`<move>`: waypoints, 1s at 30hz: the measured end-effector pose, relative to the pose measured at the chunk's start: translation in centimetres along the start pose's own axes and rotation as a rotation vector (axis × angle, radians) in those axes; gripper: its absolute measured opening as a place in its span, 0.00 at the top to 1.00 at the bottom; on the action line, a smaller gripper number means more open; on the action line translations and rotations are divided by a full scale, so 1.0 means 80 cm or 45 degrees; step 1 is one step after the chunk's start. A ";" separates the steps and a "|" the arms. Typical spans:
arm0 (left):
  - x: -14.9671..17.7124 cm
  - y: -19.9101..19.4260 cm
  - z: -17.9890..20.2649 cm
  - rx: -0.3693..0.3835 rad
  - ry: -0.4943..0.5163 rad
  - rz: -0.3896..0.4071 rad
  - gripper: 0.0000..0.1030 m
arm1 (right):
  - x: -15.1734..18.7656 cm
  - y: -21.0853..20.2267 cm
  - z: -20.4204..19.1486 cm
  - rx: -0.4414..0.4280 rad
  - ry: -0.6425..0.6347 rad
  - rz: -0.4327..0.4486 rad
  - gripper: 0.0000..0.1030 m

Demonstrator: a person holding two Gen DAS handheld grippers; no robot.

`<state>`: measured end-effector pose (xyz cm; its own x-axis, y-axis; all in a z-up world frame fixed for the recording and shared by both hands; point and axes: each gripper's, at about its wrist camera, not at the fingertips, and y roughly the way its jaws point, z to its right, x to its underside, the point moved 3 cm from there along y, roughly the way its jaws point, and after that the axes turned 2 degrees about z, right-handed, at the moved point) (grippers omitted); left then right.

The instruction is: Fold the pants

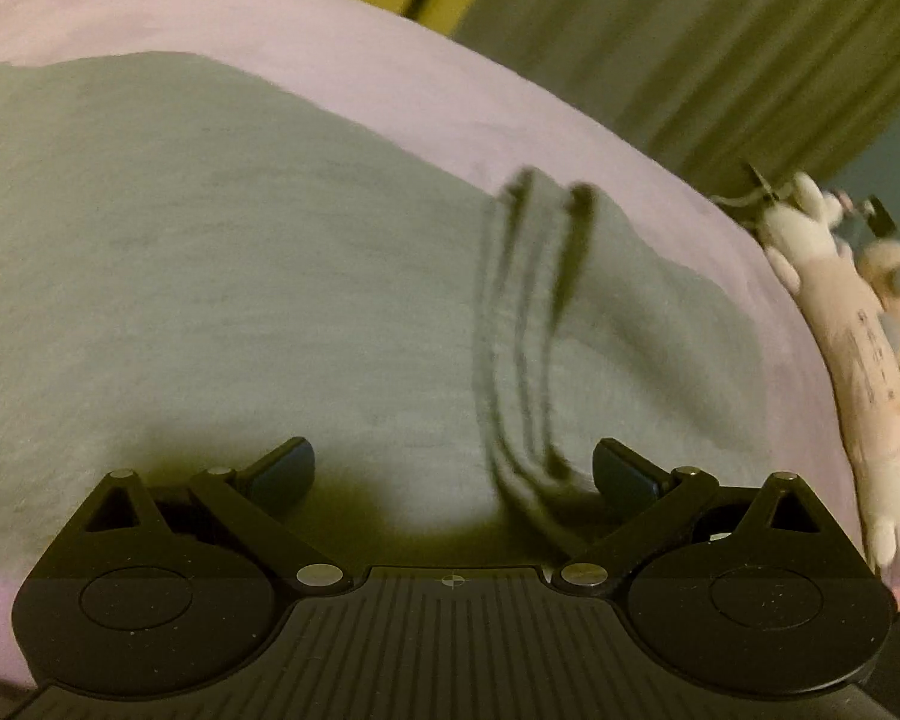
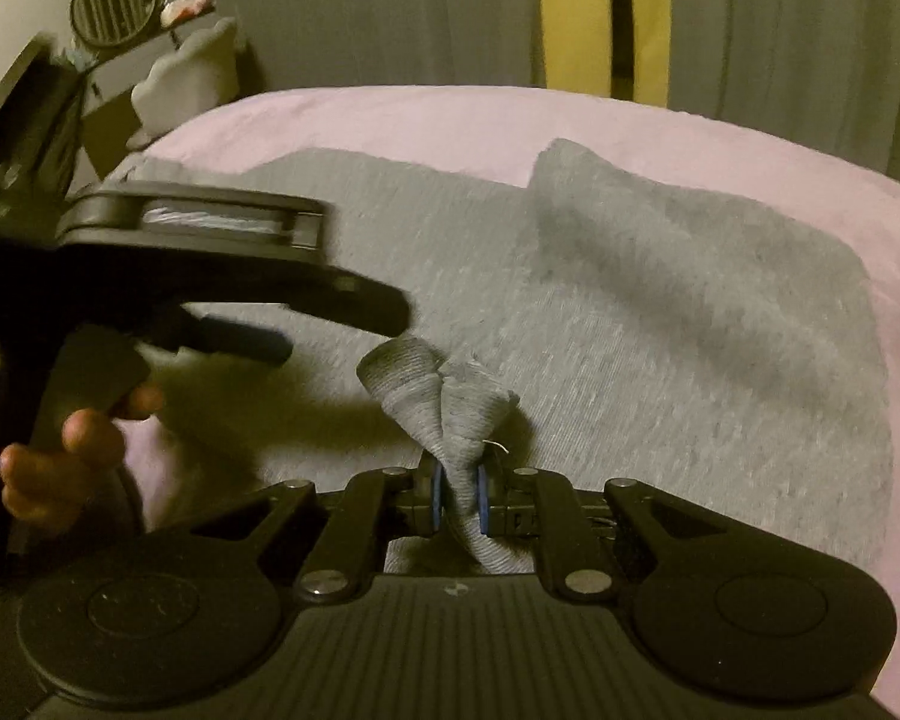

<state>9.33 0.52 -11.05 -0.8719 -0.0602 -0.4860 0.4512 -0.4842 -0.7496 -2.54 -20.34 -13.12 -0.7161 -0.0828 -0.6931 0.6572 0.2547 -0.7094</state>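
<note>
Grey pants [image 1: 240, 276] lie spread on a pink bed cover [image 1: 390, 78]. In the left wrist view my left gripper [image 1: 453, 471] is open just above the cloth, with a ribbed cuff or waistband fold [image 1: 522, 360] running between its fingers near the right fingertip. In the right wrist view my right gripper [image 2: 457, 495] is shut on a bunched ribbed edge of the pants [image 2: 444, 402], lifted a little off the rest of the pants [image 2: 660, 330]. The left gripper's body [image 2: 210, 276] and the hand holding it show at the left, blurred.
Plush toys [image 1: 858, 348] lie along the bed's right edge in the left wrist view. Curtains [image 1: 720, 48] hang behind the bed. In the right wrist view a shelf with a round fan [image 2: 114, 0] and a pillow [image 2: 192, 72] stand at the far left.
</note>
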 end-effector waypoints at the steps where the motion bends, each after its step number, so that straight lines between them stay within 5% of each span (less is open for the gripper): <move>1: 0.000 0.006 0.006 0.005 0.014 -0.014 0.01 | 0.000 -0.001 0.000 -0.013 -0.001 -0.001 0.87; 7: 0.010 0.017 0.027 -0.037 0.194 0.008 0.01 | -0.008 -0.019 0.020 -0.144 -0.017 -0.055 0.68; 13: 0.037 0.014 0.050 -0.096 0.417 0.035 0.02 | -0.077 -0.056 0.104 0.040 0.195 0.079 0.38; 15: 0.045 0.015 0.063 -0.092 0.491 0.039 0.10 | -0.111 -0.040 0.124 0.060 0.333 0.047 0.30; 20: 0.052 0.014 0.070 -0.053 0.543 0.038 0.22 | -0.181 0.055 0.126 -0.048 0.481 -0.144 0.29; 26: 0.044 0.007 0.055 0.016 0.471 0.036 0.45 | -0.198 0.161 0.105 0.147 0.443 -0.406 0.29; 30: 0.038 0.006 0.054 0.059 0.447 0.015 0.59 | -0.195 0.193 0.097 0.246 0.389 -0.469 0.26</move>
<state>6.07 -3.66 -10.97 -0.7447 0.2338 -0.6252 0.4445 -0.5250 -0.7258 20.62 -22.58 -14.27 -0.9253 0.1591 -0.3441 0.3591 0.0764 -0.9302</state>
